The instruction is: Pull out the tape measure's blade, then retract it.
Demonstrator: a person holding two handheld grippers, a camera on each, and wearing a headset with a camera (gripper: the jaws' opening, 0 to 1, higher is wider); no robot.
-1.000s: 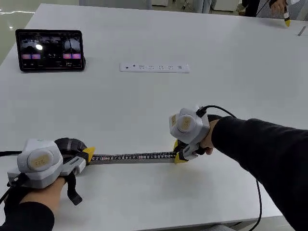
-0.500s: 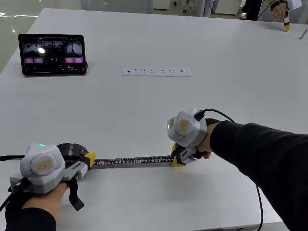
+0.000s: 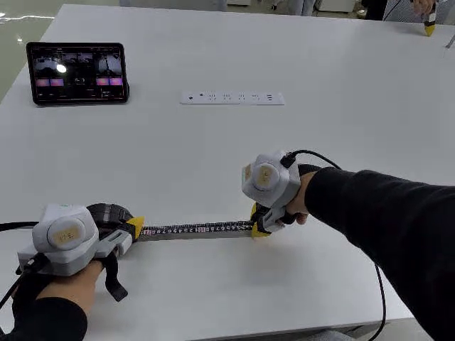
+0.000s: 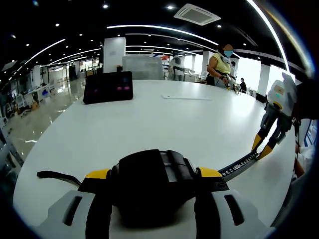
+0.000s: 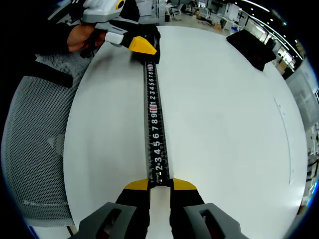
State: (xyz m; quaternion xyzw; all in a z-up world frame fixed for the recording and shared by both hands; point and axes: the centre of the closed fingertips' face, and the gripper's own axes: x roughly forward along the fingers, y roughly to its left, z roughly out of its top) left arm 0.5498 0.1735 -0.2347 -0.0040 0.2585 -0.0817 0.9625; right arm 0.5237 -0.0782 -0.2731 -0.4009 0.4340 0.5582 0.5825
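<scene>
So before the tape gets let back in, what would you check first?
1. Left gripper clamped on the tape measure case: ok.
2. Right gripper pinching the blade by its tip: ok.
3. Blade straight and flat on the table: ok.
4. Tablet and power strip away from the blade's path: ok.
5. Blade lock released: cannot tell.

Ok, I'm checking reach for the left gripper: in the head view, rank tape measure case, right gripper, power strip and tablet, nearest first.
1. tape measure case, in the tongs of the left gripper.
2. right gripper, rightward, gripping the blade.
3. power strip, centre, and tablet, far left: too close to call.
</scene>
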